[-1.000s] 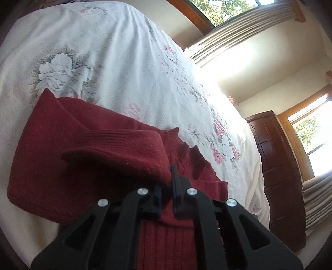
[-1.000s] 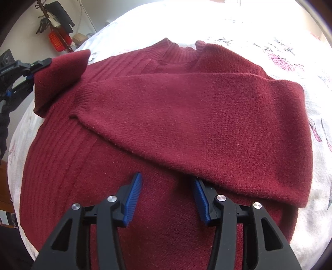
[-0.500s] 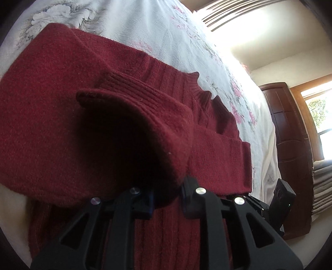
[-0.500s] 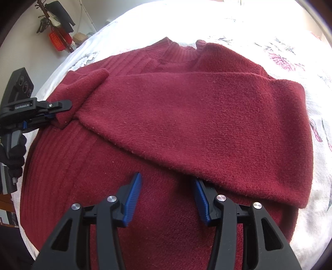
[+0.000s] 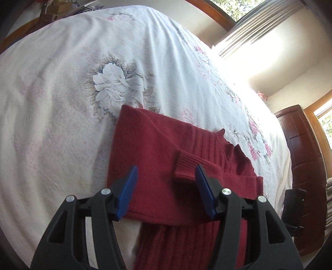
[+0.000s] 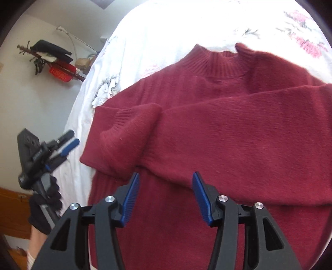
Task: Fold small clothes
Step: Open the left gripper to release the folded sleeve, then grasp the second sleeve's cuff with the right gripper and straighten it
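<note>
Sunlit bed [image 5: 62, 103] held the red sweater [image 6: 228, 128], both sleeves crossed. Left gripper [image 5: 166, 191] and right gripper [image 6: 164, 197] had jaws wide, holding nothing. Next fold should grab the hem evenly.

White floral bedspread [image 5: 103, 62] fills the view. Cream walls [image 5: 290, 62]; sunlit pleated curtain [image 5: 259, 22] under wood-framed window [image 5: 220, 12]. Dark wooden dresser [image 5: 305, 149] on right. Coat rack [image 6: 47, 56] on far wall.

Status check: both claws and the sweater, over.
Left claw open, empty, at the sweater's edge. Right claw open, empty, over its body. Red sweater flat on floral bedspread, both sleeves folded across the chest. Nothing in the way.
</note>
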Tool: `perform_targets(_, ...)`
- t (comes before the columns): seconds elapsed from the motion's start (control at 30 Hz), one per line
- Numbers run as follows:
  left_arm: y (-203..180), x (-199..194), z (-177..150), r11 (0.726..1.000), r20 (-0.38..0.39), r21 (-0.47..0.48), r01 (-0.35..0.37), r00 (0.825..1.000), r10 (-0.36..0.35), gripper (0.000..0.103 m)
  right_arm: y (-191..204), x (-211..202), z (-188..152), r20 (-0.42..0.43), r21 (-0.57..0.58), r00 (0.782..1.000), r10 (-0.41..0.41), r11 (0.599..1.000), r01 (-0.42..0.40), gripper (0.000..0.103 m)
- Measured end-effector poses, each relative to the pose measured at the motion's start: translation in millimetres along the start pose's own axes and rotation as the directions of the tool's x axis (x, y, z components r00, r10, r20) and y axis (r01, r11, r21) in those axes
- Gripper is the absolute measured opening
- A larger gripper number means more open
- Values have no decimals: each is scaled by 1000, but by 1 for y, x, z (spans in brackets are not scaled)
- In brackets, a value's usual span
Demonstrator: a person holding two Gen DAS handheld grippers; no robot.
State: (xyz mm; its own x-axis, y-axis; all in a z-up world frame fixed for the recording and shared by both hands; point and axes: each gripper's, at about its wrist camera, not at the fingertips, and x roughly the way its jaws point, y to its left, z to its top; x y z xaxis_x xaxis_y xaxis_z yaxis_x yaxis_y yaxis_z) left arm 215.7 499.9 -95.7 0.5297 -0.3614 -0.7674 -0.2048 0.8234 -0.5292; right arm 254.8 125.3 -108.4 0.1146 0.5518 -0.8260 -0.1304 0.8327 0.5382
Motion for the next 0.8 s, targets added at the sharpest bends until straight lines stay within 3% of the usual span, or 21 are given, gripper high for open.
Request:
perform_targets(0.17, 7, 35, -11, 988, -86, 53, -143, 985, 147, 54, 24, 38, 29, -23, 105, 999, 45, 994, -42, 53)
perform_targets(0.23, 6, 41, -12, 984, -80, 67, -165, 982, 170, 54, 27, 51, 35, -43, 146, 998, 39, 989, -32, 53)
perform_targets(0.27, 6, 43, -12, 983, -81, 72, -171, 981, 177, 54, 29, 56, 37, -53, 156, 998, 39, 987, -30, 48)
perform_targets(0.3, 6, 45, -11, 982, -85, 72, -175, 980, 181, 55, 30, 60, 38, -55, 162, 998, 43, 986, -34, 35)
perform_targets(0.4, 8, 40, -9, 986, -81, 59, -156, 984, 161, 55, 36, 67, 40, -56, 139, 998, 11, 990, -4, 15)
perform_targets(0.47, 11, 36, -7, 989, -75, 46, -141, 987, 145, 54, 43, 67, 39, -51, 99, 999, -17, 995, 22, 11)
perform_targets(0.7, 0, 11, 4, 995, 11, 52, -91, 996, 90, 54, 49, 22, 41, 32, 8, 999, -39, 999, 39, 9)
perform_targets(0.8, -16, 10, 3, 993, 25, 91, -80, 997, 78, 54, 37, -4, 42, 78, -13, 992, -98, 995, 99, 9)
